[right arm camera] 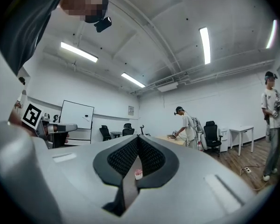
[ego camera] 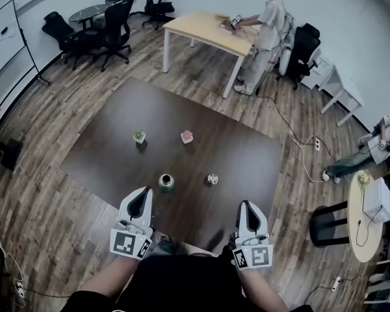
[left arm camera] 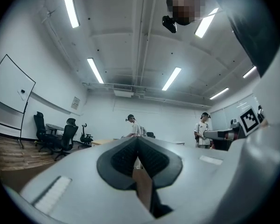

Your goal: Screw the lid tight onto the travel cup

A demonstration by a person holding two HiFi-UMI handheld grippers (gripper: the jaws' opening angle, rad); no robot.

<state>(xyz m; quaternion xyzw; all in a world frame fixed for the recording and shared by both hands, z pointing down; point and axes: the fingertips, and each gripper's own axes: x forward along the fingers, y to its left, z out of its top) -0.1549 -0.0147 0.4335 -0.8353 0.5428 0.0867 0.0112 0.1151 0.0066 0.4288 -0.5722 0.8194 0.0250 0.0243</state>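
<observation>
A dark travel cup [ego camera: 166,182] stands upright near the front edge of the dark brown table [ego camera: 104,155]. Its small round lid [ego camera: 212,179] lies on the table to the cup's right, apart from it. My left gripper [ego camera: 143,195] hovers just in front of the cup, jaws shut and holding nothing. My right gripper [ego camera: 246,207] is in front and right of the lid, also shut and holding nothing. In the left gripper view the left gripper [left arm camera: 137,141] points level across the room. The right gripper [right arm camera: 137,140] also points level, and the pink pot [right arm camera: 138,173] shows through its slit.
A small green plant pot [ego camera: 139,136] and a pink pot [ego camera: 186,136] stand farther back on the table. Beyond it a person [ego camera: 266,28] works at a light wooden table [ego camera: 195,28]. Office chairs [ego camera: 110,28] stand at back left, cables [ego camera: 305,148] and a round side table [ego camera: 367,216] at right.
</observation>
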